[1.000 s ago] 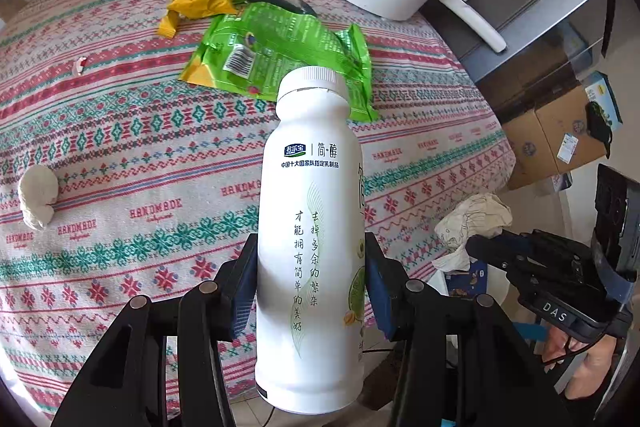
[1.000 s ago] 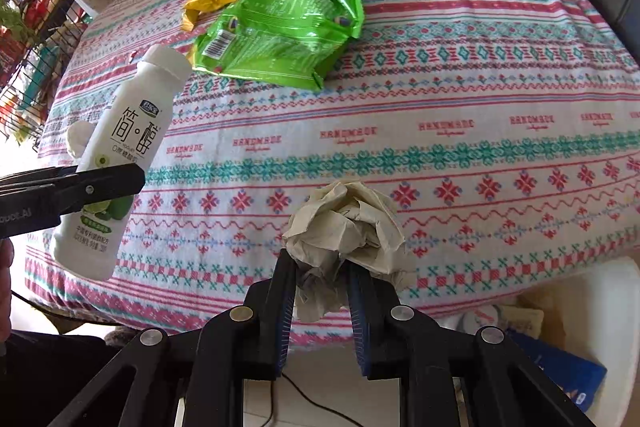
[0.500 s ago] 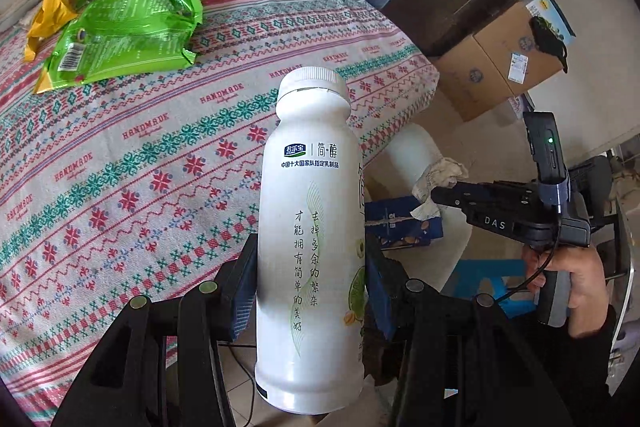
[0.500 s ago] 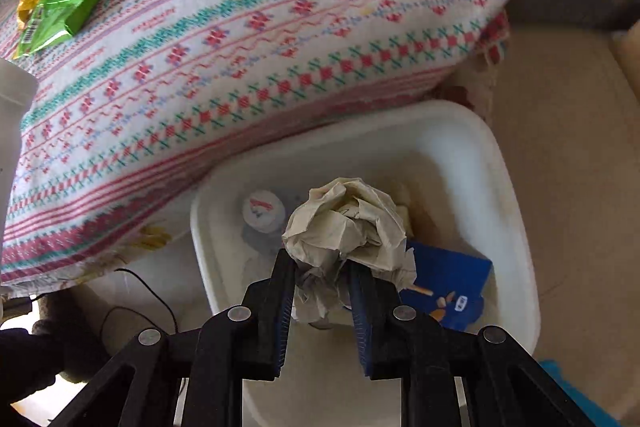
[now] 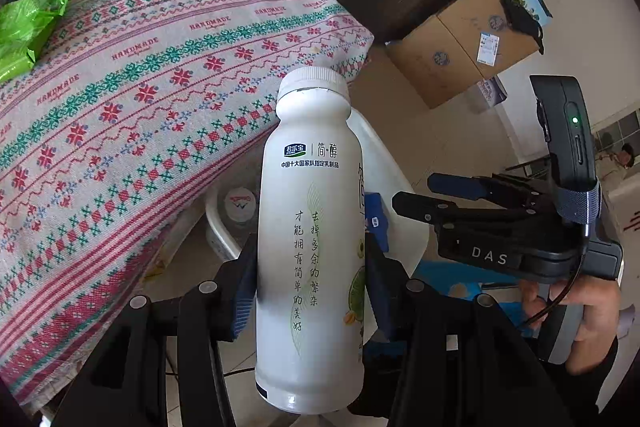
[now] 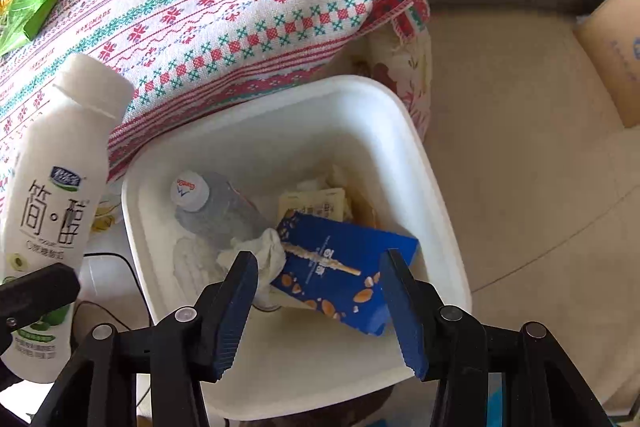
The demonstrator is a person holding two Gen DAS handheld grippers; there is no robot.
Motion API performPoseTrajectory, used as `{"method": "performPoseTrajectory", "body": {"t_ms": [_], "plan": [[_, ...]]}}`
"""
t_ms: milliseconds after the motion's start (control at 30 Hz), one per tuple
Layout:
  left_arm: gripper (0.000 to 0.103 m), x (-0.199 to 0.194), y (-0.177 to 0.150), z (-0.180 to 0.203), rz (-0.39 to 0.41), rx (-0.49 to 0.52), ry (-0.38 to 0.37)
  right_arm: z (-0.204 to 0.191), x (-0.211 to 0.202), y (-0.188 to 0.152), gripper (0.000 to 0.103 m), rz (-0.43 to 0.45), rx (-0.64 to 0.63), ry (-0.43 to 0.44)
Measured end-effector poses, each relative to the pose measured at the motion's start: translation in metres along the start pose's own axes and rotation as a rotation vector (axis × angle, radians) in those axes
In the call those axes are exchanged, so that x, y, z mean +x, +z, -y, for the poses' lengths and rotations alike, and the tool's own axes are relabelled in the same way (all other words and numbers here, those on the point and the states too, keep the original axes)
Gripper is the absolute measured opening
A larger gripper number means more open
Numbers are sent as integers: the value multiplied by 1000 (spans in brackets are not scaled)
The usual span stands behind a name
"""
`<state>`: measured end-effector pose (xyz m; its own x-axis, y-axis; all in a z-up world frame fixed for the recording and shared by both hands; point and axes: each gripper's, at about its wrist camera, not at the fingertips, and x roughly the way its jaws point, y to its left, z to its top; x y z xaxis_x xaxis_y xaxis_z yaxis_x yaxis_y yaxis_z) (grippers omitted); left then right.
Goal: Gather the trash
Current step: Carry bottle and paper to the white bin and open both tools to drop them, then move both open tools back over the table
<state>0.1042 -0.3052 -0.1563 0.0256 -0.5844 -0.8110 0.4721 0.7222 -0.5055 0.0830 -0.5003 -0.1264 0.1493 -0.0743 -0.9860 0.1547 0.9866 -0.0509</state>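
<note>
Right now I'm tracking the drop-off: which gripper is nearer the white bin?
Right. The right gripper hangs open directly over the white bin; the left gripper, clamping the yogurt bottle, is beside it.

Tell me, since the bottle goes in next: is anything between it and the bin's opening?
Nothing visible blocks it. The bottle, clamped in the left gripper, hangs beside the bin. The bin is open-topped, with room above the trash inside. The right gripper, jaws just opened and empty, hovers over the near side.

white bottle (image 5: 310,243) upright, capped | crumpled tissue (image 6: 264,247) probably in bin (image 6: 436,195)
</note>
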Motion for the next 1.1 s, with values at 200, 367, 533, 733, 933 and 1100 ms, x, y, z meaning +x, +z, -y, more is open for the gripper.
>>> {"method": "performPoseTrajectory", "body": {"t_ms": [200,367,533,733,933,1100], "plan": [[51,29,8,15,12,21,14,12,-11,-4,56,18,-22,-62],[54,41,14,13,7,41,80,16,-13,-7,58,17,-31,-93],[68,12,17,13,45,95,126,9,-14,-2,58,31,-35,-81],[76,-53,19,-25,76,107,279,-25,-31,16,66,90,-66,-31],[79,-125,21,-101,74,45,507,-82,-42,42,71,156,-130,33],[79,-177,11,-170,188,-61,633,-138,-40,65,76,199,-170,88]]}}
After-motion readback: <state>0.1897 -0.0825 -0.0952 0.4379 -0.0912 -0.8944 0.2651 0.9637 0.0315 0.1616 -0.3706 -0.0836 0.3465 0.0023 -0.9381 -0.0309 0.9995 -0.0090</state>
